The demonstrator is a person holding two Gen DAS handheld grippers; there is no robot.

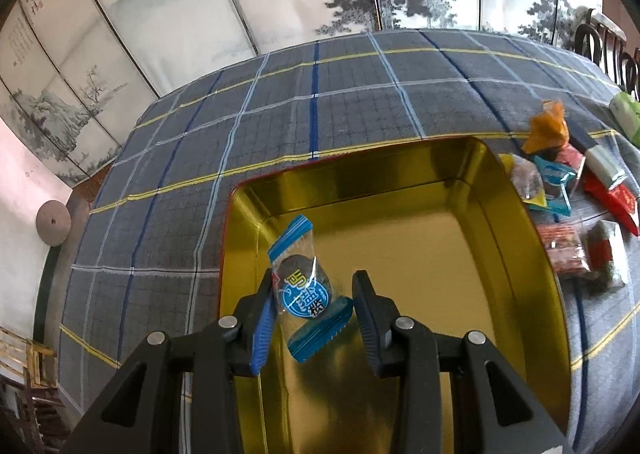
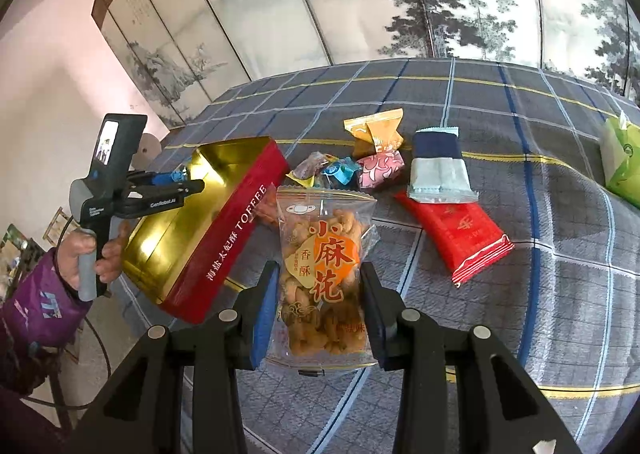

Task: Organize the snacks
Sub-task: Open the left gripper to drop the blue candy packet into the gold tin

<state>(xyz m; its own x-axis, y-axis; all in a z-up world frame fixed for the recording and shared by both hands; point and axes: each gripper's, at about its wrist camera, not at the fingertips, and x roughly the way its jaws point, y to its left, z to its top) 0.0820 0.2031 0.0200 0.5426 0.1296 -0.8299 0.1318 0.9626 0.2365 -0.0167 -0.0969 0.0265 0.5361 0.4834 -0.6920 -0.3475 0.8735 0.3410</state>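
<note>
The left gripper (image 1: 312, 302) grips a blue-wrapped candy (image 1: 304, 290) above the open gold tin (image 1: 500, 213). The right gripper (image 2: 320, 290) clamps a bag of fried twists (image 2: 324, 278) over the plaid-covered table (image 2: 540, 294).

Gold-lined red tin (image 2: 224, 238), blue-edged candy wrapper (image 1: 308, 294), grey plaid cloth (image 2: 520, 294).

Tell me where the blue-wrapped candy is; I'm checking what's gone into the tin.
The blue-wrapped candy hangs in the left gripper above the gold tin, not yet in it.
</note>
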